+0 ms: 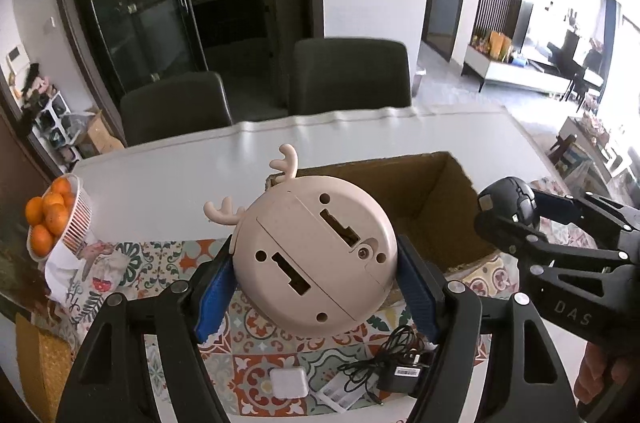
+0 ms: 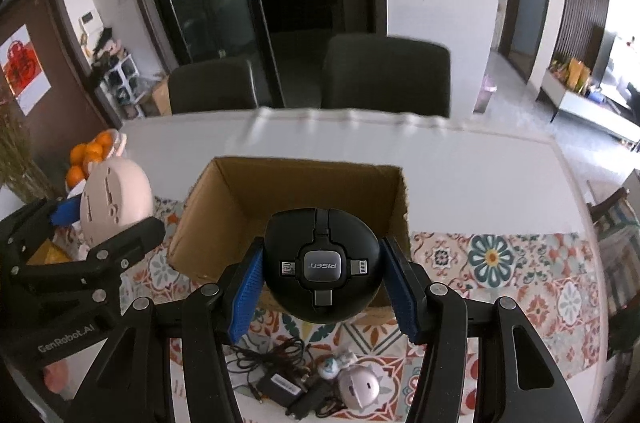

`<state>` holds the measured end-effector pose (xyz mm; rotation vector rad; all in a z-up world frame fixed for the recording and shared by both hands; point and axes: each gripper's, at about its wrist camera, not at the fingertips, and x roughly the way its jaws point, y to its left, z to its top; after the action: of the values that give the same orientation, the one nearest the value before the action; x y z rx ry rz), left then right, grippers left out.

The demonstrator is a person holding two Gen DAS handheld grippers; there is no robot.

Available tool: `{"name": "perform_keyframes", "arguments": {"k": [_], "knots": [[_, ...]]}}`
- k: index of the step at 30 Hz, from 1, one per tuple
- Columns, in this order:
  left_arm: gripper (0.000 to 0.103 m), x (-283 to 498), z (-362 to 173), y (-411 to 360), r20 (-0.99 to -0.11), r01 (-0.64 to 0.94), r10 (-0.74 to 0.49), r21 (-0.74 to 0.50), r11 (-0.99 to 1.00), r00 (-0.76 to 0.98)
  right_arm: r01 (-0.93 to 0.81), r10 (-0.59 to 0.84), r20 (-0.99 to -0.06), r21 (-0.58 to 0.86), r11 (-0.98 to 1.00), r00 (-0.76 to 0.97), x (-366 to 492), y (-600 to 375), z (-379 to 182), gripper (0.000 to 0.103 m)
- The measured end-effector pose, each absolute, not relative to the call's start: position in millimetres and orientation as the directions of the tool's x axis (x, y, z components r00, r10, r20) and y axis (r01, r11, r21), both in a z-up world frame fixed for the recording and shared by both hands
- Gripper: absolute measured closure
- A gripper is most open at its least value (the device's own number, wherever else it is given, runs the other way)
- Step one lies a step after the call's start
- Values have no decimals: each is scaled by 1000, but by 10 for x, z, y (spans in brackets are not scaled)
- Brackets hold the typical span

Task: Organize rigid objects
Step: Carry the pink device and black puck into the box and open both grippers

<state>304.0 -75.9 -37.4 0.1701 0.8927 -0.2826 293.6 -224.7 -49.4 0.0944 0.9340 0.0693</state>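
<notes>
My left gripper (image 1: 316, 287) is shut on a round beige gadget with antlers (image 1: 316, 255), held above the patterned mat with its underside toward the camera. It also shows in the right wrist view (image 2: 114, 199). My right gripper (image 2: 322, 281) is shut on a round black PISEN cable reel (image 2: 322, 263), held at the near edge of the open cardboard box (image 2: 296, 191). The box (image 1: 420, 191) stands on the table beyond both grippers. The reel shows in the left wrist view (image 1: 506, 201) at the box's right side.
A black adapter with tangled cable (image 2: 280, 383), a small white figure (image 2: 358, 387) and a white square charger (image 1: 289, 382) lie on the mat below the grippers. A basket of oranges (image 1: 52, 219) stands at the left. Two dark chairs (image 1: 348, 75) stand behind the table.
</notes>
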Motion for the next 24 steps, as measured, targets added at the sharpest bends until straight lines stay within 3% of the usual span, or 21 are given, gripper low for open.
{"name": "perform_keyframes", "arguments": {"k": [16,24], "knots": [[29,3601,-879,-959,-899,326,-118,29,945,422,-1,120,-885,134,991,449,3431,-2400,-969,47],[26,3643,-971,-949,-907,312,-116,18,950,406,7,126,-897,142,990,424,3487,-2430,-1058,47]]}}
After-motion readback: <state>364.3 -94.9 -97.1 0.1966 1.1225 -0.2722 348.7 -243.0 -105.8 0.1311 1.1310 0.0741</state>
